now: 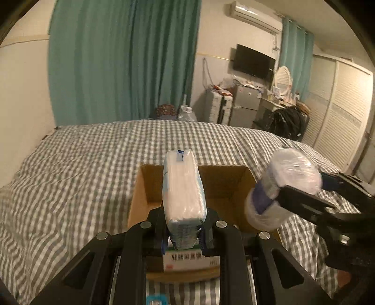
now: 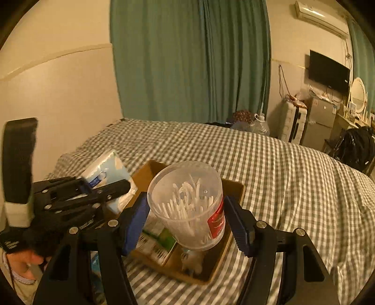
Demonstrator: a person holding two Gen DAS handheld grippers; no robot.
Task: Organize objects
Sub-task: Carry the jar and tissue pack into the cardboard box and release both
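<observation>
Tissues (image 1: 184, 187) in a soft white-and-blue pack sit clenched between the fingers of my left hand-held gripper (image 1: 185, 231), standing on end in the lower middle of the left wrist view, above the open cardboard box (image 1: 225, 180). In the right wrist view the same pack shows at middle left, tilted, with my hand (image 2: 21, 258) on the grip in the lower left corner. My right hand-held gripper (image 2: 187, 220) grasps a clear plastic tub of cotton swabs (image 2: 187, 201) with a red label on its side; its blue pads (image 2: 136, 223) press both sides of the tub, which hangs tilted over the box. Inside the box, under the tub, lie a green-and-white carton (image 2: 161, 239) with barcodes and something white at the near end that I cannot make out. The box rests on a bed (image 1: 82, 159) covered in grey-and-white check. Behind the bed hang teal curtains (image 1: 121, 58), and at upper right are a dark television (image 1: 254, 61), a white suitcase (image 1: 218, 108) and an air conditioner (image 1: 255, 16).
</observation>
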